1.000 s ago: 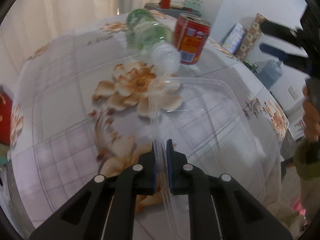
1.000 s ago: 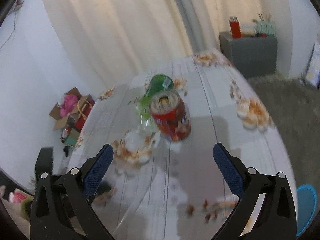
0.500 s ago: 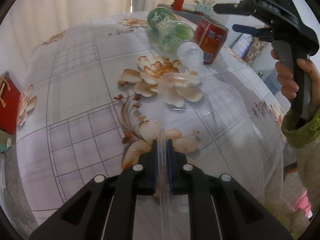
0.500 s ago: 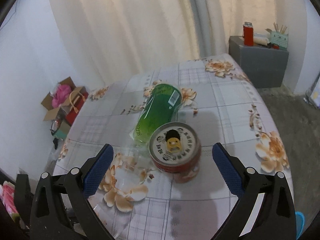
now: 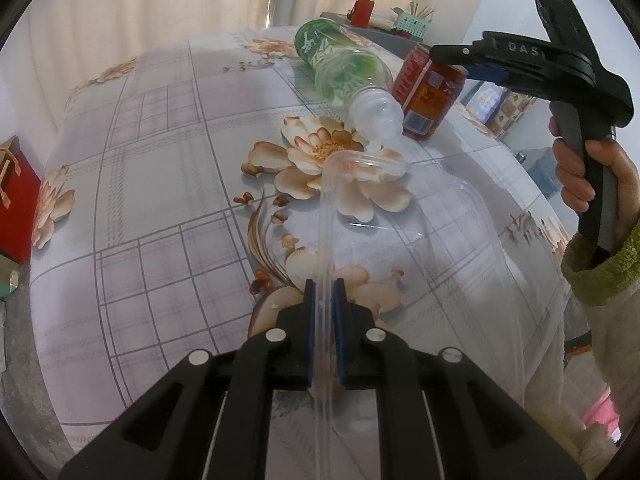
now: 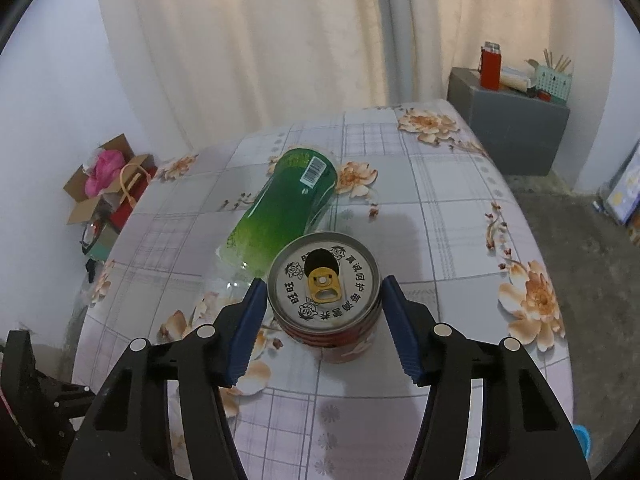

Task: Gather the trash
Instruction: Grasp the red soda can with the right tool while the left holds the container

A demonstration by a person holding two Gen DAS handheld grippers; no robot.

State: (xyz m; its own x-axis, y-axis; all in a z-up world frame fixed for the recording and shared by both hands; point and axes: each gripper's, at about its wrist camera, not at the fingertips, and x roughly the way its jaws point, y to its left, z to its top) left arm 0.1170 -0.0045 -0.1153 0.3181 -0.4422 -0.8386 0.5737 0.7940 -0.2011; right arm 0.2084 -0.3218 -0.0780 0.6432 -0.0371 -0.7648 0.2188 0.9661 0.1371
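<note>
A: Right wrist view first. Looks down on the floral surface (image 6: pixel 440 220), with the green plastic bottle (image 6: pixel 280 208) lying on its side and the opened red can (image 6: pixel 320 264) upright just in front of it, touching or nearly so. Worried about anything?

B: Starting big: could lose the clear plastic container (image 5: pixel 440 260), clamped by one thin rim in the left tool (image 5: pixel 324 320) and reaching out to the right over the surface. Might flex and slip free with any tilt. Next, might set the bottle rolling by brushing it during the can grab. Smallest, might tip the can. Right tool (image 6: pixel 323 282) closing round it, can between the blue pads (image 6: pixel 246 328), pads just beside the wall and apparently not pressing yet. Could skid it sideways by landing one pad first, or dent a thin wall by squeezing hard. May spill dregs too; cannot tell whether empty.

A: And what shows up in one view only?

B: Left wrist view: gives the container and the grip on it, the bottle's clear neck end pointing at the container's far corner, the can's side label, and the hand (image 5: pixel 580 176) on the right tool's handle. Hides the gap at the pads. Right wrist view: gives the can's lid, pull tab and open mouth, centred between the pads, plus the bottle's barcode. Shows next to nothing of the container.
</note>
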